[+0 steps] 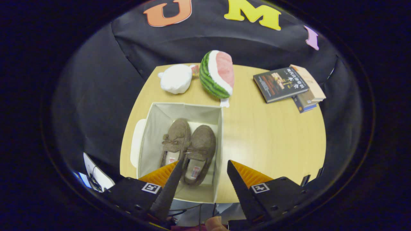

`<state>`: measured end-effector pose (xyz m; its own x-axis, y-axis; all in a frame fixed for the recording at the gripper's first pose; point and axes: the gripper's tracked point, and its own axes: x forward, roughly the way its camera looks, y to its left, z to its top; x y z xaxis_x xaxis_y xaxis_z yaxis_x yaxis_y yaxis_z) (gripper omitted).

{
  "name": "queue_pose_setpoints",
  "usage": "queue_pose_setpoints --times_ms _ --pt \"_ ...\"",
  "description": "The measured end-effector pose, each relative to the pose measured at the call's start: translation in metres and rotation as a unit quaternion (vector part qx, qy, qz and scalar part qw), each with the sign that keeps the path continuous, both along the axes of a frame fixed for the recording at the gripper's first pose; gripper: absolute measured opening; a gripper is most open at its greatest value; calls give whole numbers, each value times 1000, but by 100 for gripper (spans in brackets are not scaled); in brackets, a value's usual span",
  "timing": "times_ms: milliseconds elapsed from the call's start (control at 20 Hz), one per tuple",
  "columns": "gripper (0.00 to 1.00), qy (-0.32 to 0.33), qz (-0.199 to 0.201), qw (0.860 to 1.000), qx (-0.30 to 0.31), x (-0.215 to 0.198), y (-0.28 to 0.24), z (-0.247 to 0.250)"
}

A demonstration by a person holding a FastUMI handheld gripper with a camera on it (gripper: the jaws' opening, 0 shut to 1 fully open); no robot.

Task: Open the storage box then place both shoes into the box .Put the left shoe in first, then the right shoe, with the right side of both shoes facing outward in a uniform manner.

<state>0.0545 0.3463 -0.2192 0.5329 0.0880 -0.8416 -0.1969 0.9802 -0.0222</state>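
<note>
Both shoes, the left shoe (175, 139) and the right shoe (199, 150), lie side by side inside the open storage box (151, 128), toes pointing away from the gripper (205, 175). They look soft and light, fuzzy slippers that would squash under a pinch; the heel rim or side wall seems the best hold. The box is fabric-walled, likely floppy, with its lid (136, 144) tucked at its far side. The gripper hangs above, fingers spread and holding nothing. On the worktop (273, 138) beyond sit a watermelon plush (216, 74), a white plush (176, 79) and books (290, 86).

Pretty plain setup: a light wooden table (273, 138) with a smooth, slightly shiny top, and wrinkled black cloth booth wall (96, 83) hanging behind and around it.
</note>
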Motion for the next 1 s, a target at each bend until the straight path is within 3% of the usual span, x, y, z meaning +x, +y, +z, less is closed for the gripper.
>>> queue_pose_setpoints --times_ms 100,450,850,1000 --pt "98 -36 -3 999 0 0 -14 25" --pt "96 -197 8 980 15 -19 -63 132" --pt "97 -385 13 923 17 -65 -107 241" --pt "96 -450 7 893 10 -86 -122 275"
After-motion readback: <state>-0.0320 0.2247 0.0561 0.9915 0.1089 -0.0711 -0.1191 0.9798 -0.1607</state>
